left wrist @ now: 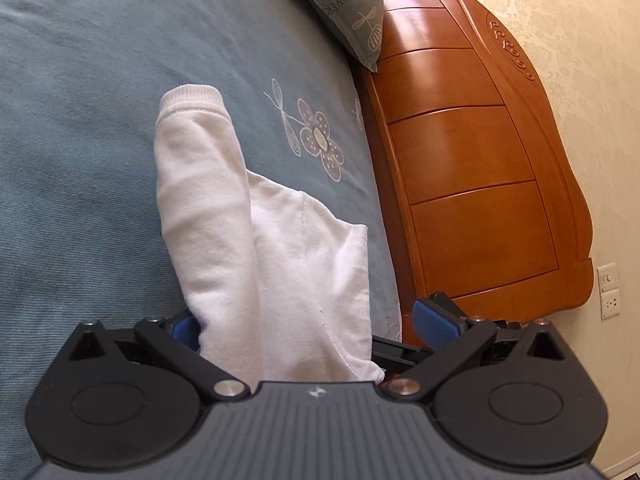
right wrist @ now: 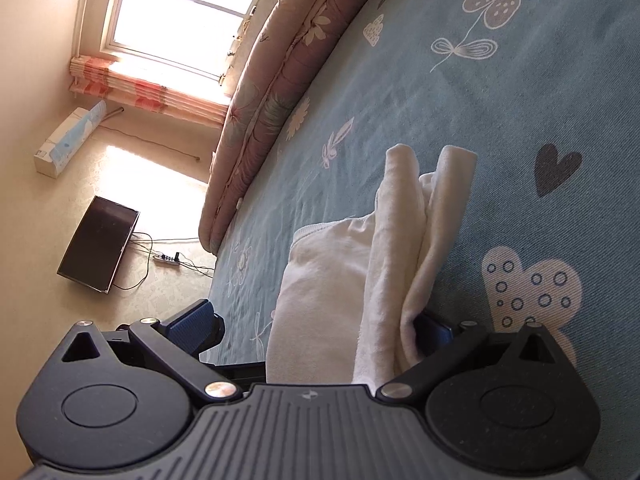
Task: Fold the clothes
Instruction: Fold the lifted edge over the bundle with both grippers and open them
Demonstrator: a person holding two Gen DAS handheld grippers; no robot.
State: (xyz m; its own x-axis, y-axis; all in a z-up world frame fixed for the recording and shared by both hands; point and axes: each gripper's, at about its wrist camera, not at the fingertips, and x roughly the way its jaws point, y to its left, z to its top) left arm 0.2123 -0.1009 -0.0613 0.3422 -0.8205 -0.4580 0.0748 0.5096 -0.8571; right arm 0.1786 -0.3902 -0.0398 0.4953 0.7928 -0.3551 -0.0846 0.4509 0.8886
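Observation:
A white sweatshirt (left wrist: 256, 240) lies on the blue-grey floral bedspread (left wrist: 80, 140). In the left wrist view its ribbed cuff points away and the cloth runs back between the fingers of my left gripper (left wrist: 308, 326), whose blue pads (left wrist: 434, 326) stand wide apart; the left pad is partly hidden by cloth. In the right wrist view the same white sweatshirt (right wrist: 360, 272), folded in layers, passes between the fingers of my right gripper (right wrist: 316, 328). Its jaws are also wide apart, with the cloth resting against the right pad (right wrist: 434, 330).
A wooden headboard (left wrist: 472, 160) and a grey-green pillow (left wrist: 348, 12) border the bed on the right. A rolled pink floral quilt (right wrist: 280, 100) lies along the bed's far edge. A dark screen (right wrist: 98, 244), cables and a power strip lie beyond it near the window (right wrist: 176, 12).

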